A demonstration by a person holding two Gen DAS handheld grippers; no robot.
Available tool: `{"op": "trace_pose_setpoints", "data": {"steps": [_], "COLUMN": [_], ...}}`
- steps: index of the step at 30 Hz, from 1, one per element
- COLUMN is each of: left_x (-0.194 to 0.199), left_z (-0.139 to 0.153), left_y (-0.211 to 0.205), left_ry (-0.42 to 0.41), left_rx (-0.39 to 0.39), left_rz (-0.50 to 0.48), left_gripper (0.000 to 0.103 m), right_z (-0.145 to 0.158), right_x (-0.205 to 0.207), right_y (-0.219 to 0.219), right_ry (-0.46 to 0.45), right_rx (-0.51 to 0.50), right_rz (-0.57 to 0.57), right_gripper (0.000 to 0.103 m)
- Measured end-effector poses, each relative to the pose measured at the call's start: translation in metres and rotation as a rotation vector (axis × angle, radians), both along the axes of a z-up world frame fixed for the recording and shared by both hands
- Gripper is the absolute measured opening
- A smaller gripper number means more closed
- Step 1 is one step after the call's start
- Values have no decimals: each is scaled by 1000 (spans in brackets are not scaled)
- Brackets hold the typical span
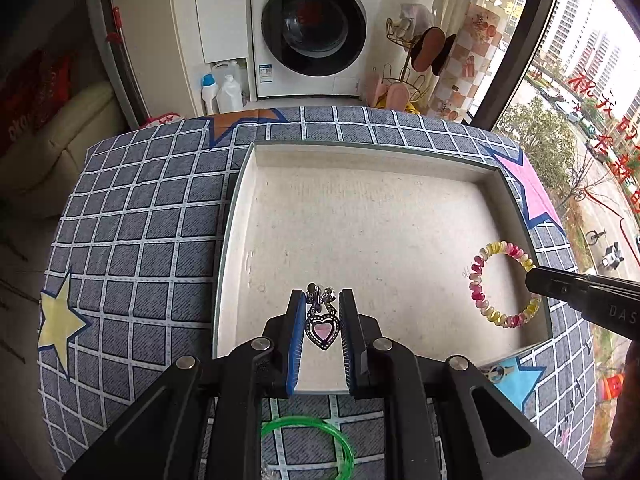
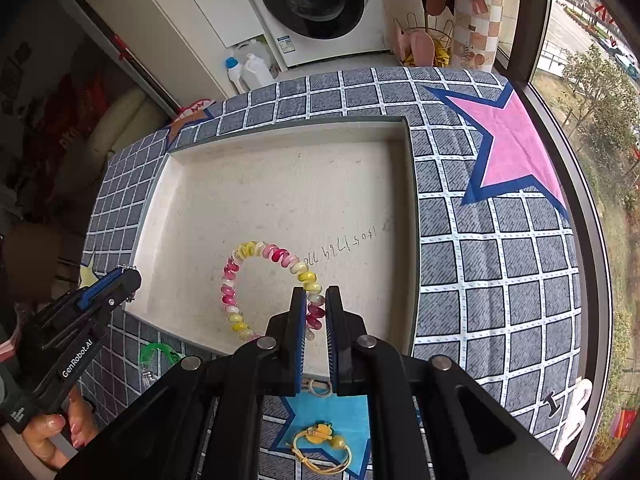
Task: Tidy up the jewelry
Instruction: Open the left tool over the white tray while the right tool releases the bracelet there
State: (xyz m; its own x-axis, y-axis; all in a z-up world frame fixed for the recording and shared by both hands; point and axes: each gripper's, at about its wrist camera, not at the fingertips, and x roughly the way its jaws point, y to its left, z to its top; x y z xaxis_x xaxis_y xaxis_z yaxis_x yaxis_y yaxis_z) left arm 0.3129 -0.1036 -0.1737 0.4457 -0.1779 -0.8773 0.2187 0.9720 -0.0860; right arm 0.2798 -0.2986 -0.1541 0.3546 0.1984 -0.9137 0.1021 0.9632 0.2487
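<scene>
A shallow white tray (image 1: 360, 152) lies on a grey checked cloth; it also shows in the right wrist view (image 2: 280, 128). My left gripper (image 1: 319, 300) is shut on a dark earring with a pink heart pendant (image 1: 322, 330), held over the tray's near edge. My right gripper (image 2: 316, 300) is shut on a pink, yellow and white spiral bracelet (image 2: 240, 276) that rests on the tray floor; the bracelet also shows in the left wrist view (image 1: 480, 276). The right gripper's tip (image 1: 540, 280) enters from the right. The left gripper (image 2: 124, 276) shows at the tray's left corner.
A green bangle (image 1: 312, 428) lies on the cloth below the tray, also seen in the right wrist view (image 2: 156, 354). A yellow hair tie with a charm (image 2: 320, 444) and a pale loop (image 2: 316, 388) lie on a blue star. A washing machine (image 1: 316, 28) stands behind the table.
</scene>
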Motion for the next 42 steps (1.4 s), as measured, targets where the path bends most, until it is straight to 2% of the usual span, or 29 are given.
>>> {"op": "trace_pose_setpoints", "data": {"steps": [9, 16, 24, 26, 28, 29, 30, 31, 32, 33, 39, 42], "left_x": [19, 24, 24, 24, 24, 24, 23, 22, 20, 16, 12, 4], "left_z": [-29, -46, -48, -48, -47, -46, -45, -42, -38, -32, -17, -3], "left_y": [-12, -21, -29, -28, -27, -26, -27, -27, -26, -25, -27, -21], "left_ry": [23, 33, 16, 19, 19, 18, 15, 5, -21, -56, -69, -88], "left_rx": [53, 126, 180, 173, 164, 161, 161, 162, 165, 166, 153, 133], "left_rz": [11, -18, -35, -31, -29, -29, -30, -27, -13, -4, -16, -11], "left_gripper": [30, 30, 30, 30, 31, 35, 49, 91, 103, 103, 103, 103], "right_z": [-30, -51, -51, -52, -51, -50, -49, -47, -44, -42, -24, -16], "right_x": [38, 49, 51, 50, 50, 50, 49, 48, 47, 47, 40, 32], "right_y": [-2, -3, 0, 0, -2, -3, -4, -5, -7, -8, -15, -17], "right_ry": [39, 75, 60, 63, 64, 62, 58, 50, 43, 36, -1, -15], "right_rx": [-14, -22, -47, -35, -5, 3, 8, 18, 33, 49, 95, 128], "right_rz": [13, 18, 49, 47, 44, 39, 34, 29, 25, 19, -16, -32], "right_gripper": [10, 10, 11, 12, 24, 31, 45, 48, 48, 48, 49, 56]}}
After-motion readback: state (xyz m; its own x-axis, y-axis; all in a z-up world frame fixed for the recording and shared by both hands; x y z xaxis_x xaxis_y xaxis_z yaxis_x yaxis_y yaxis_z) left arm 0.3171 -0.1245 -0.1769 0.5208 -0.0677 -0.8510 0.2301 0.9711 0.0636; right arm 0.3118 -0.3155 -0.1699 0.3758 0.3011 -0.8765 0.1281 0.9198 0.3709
